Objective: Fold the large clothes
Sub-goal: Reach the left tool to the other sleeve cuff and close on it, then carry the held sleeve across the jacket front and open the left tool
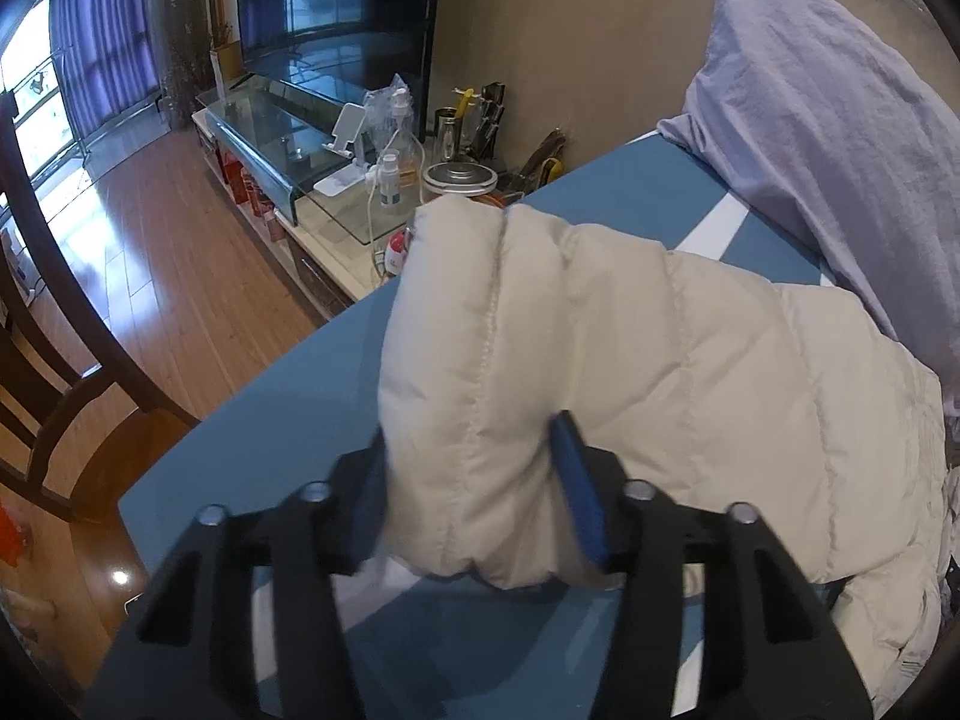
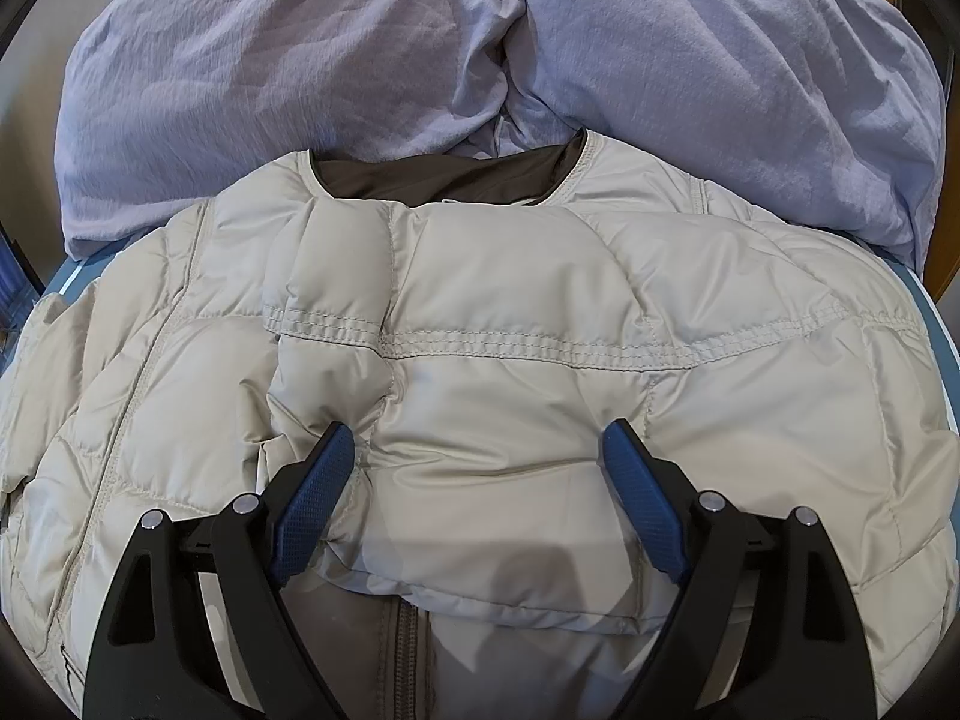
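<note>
A cream quilted puffer jacket [image 2: 510,312] lies on a blue bed sheet [image 1: 288,396], collar with brown lining [image 2: 444,180] toward the pillows. One sleeve is folded across its chest. My left gripper [image 1: 474,438] is shut on the jacket's other sleeve [image 1: 480,360] and holds it raised above the sheet. My right gripper [image 2: 477,438] is open, its blue fingers [image 2: 318,480] spread over the folded sleeve on the jacket's front, touching the fabric.
Lavender pillows [image 2: 300,60] lie at the head of the bed beyond the collar; one shows in the left wrist view [image 1: 828,120]. Left of the bed are a glass TV stand [image 1: 282,132] with bottles, a wooden floor [image 1: 156,252] and a dark chair [image 1: 54,324].
</note>
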A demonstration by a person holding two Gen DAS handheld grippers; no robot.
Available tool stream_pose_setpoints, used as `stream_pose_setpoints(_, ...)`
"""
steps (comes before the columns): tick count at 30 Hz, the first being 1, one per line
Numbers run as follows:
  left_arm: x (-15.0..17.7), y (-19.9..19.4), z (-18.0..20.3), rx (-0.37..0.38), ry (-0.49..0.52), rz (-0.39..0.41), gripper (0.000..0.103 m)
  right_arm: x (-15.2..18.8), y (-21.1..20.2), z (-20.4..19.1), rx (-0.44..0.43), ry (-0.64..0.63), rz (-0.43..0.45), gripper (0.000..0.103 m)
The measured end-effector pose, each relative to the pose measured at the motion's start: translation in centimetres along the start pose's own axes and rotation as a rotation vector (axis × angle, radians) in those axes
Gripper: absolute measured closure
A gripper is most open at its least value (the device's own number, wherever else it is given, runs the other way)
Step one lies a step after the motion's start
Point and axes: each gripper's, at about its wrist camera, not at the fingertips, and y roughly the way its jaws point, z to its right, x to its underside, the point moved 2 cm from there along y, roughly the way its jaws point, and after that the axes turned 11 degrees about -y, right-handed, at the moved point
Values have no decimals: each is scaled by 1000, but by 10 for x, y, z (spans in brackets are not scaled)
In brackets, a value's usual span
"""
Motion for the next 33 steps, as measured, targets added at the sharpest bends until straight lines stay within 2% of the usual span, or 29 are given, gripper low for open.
stream_pose_setpoints(2, 1, 0, 4, 2, 2, -5, 69, 0, 0, 0, 0, 0, 0, 16)
stream_pose_setpoints(7, 0, -3, 10, -3, 11, -1, 81, 0, 0, 0, 1, 1, 1, 16)
stream_pose_setpoints(11, -4, -7, 11, 8, 4, -4, 85, 0, 0, 0, 1, 2, 2, 16)
stream_pose_setpoints(17, -14, -32, 21, 53, -24, 27, 87, 0, 0, 0, 1, 2, -2, 16)
stream_pose_setpoints(21, -23, -64, 45, 124, -9, 70, 87, -1, 0, 0, 1, 4, -12, 16)
stream_pose_setpoints(26, -23, -113, 95, 246, 46, 124, 87, -3, 0, 2, -9, 5, -35, 16)
stream_pose_setpoints(33, 4, -163, 184, 405, 167, 129, 87, -2, -9, 4, -43, -9, -50, 16)
